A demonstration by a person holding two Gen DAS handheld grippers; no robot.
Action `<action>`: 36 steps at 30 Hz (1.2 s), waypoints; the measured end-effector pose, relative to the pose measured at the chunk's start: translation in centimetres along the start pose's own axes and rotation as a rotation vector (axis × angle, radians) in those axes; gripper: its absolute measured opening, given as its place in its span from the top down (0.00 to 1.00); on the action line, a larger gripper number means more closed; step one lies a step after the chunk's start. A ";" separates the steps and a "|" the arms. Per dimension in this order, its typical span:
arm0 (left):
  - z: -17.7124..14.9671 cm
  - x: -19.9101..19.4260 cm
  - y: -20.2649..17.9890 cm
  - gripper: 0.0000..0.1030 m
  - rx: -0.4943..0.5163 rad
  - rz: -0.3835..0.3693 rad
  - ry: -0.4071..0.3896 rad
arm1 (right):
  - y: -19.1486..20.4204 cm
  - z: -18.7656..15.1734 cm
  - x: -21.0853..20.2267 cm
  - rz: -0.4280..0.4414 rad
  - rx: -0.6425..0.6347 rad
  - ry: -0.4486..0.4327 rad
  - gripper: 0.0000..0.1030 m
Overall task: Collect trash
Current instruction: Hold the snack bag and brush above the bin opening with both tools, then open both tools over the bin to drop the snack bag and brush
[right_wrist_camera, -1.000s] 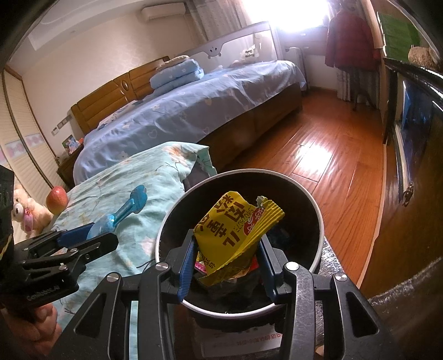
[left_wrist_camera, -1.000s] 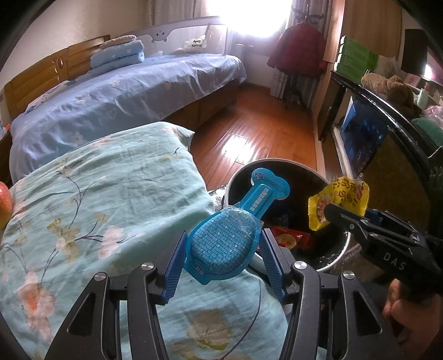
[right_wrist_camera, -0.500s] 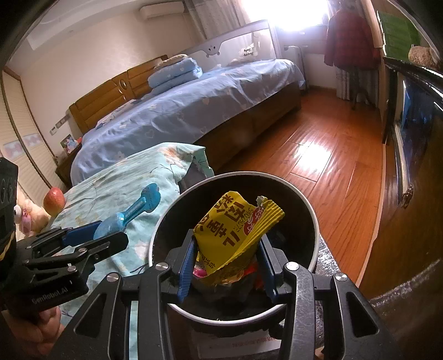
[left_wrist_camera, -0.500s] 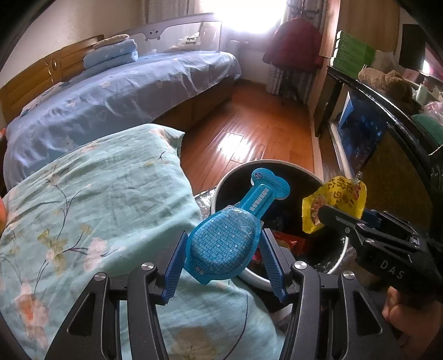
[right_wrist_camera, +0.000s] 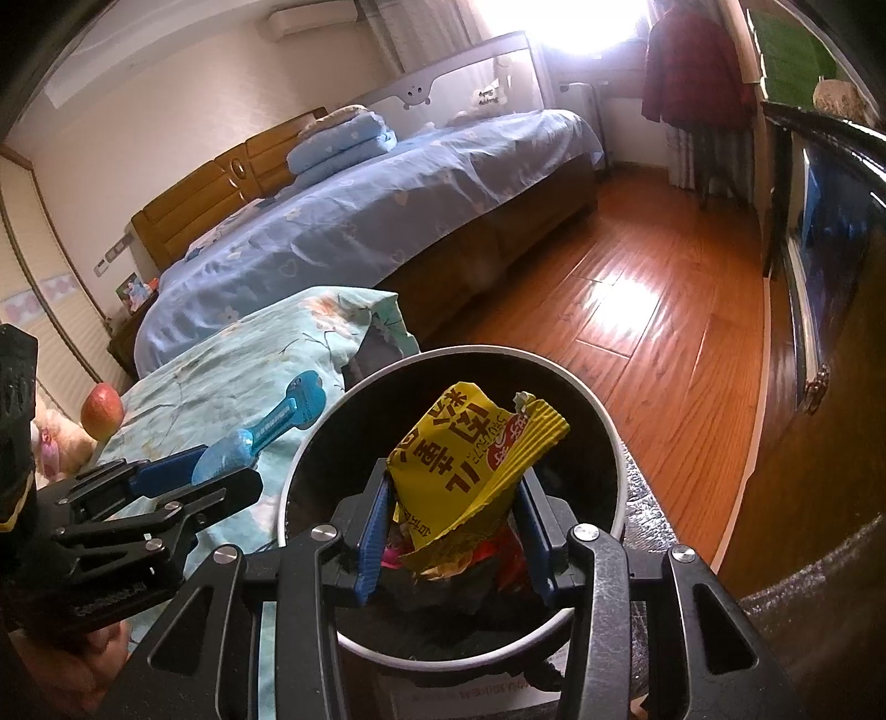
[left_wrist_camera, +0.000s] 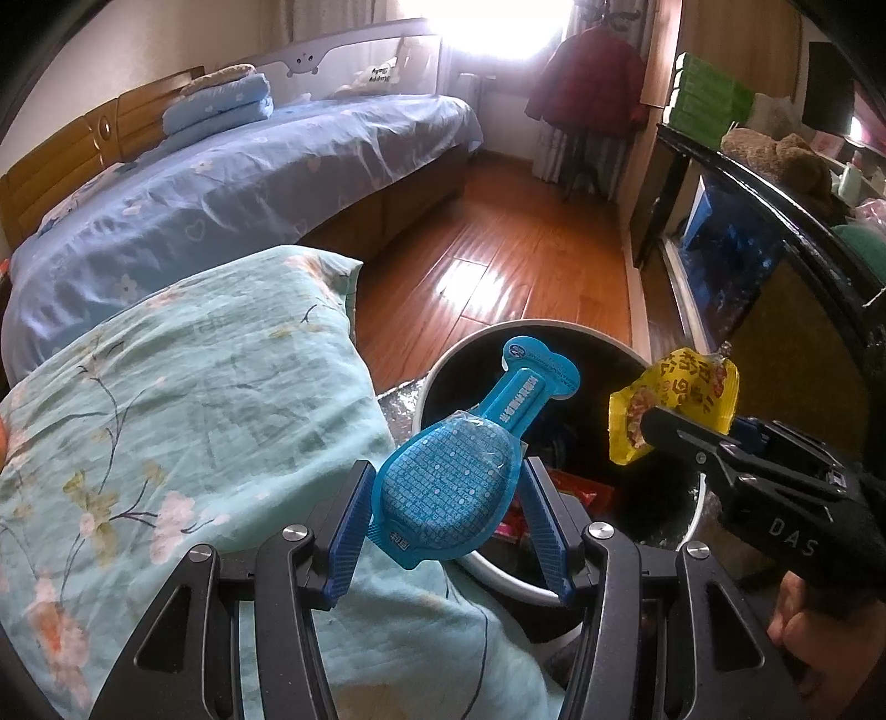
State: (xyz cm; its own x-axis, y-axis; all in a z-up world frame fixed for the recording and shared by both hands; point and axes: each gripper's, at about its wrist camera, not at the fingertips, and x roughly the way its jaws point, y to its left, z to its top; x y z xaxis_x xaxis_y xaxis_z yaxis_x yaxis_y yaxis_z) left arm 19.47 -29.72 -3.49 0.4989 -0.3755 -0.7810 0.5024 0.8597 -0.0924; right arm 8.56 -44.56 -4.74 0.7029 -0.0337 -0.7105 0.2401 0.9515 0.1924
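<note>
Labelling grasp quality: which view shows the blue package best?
Left wrist. The blue package fills the centre there, seen flat-on between the left gripper jaws, its wide end clamped and its narrow end reaching over the bin. The right wrist view shows it only small and edge-on at the left.

Sunlit bedroom: blue-sheeted bed (right_wrist_camera: pixel 387 221), wooden headboard (right_wrist_camera: pixel 221 188), glossy plank floor (right_wrist_camera: pixel 637 310), bright window (left_wrist_camera: pixel 498 27).

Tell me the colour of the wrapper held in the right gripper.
Yellow with black characters and a red patch; the wrapper shows best in the right wrist view, clamped in the right gripper.
</note>
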 end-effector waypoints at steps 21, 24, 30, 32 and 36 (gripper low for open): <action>0.8 1.7 -0.9 0.49 0.002 -0.002 0.026 | -0.8 0.9 0.8 0.004 0.022 0.030 0.56; 0.9 1.8 -1.0 0.49 0.003 -0.003 0.027 | -0.8 0.8 0.9 0.003 0.021 0.031 0.56; 1.0 1.8 -1.1 0.49 0.001 -0.004 0.028 | -1.2 1.0 1.4 0.005 0.031 0.044 0.56; 1.1 1.8 -1.1 0.49 0.004 -0.006 0.030 | -1.2 1.0 1.4 0.005 0.031 0.044 0.56; 1.1 1.8 -1.2 0.49 0.008 -0.006 0.030 | -1.2 1.0 1.4 0.005 0.033 0.046 0.56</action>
State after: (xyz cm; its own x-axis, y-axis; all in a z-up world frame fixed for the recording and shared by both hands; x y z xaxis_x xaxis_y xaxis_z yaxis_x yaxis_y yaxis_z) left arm 20.55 -31.77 -4.15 0.4744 -0.3705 -0.7985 0.5110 0.8545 -0.0928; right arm 9.96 -46.11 -5.31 0.6731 -0.0143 -0.7394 0.2589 0.9411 0.2175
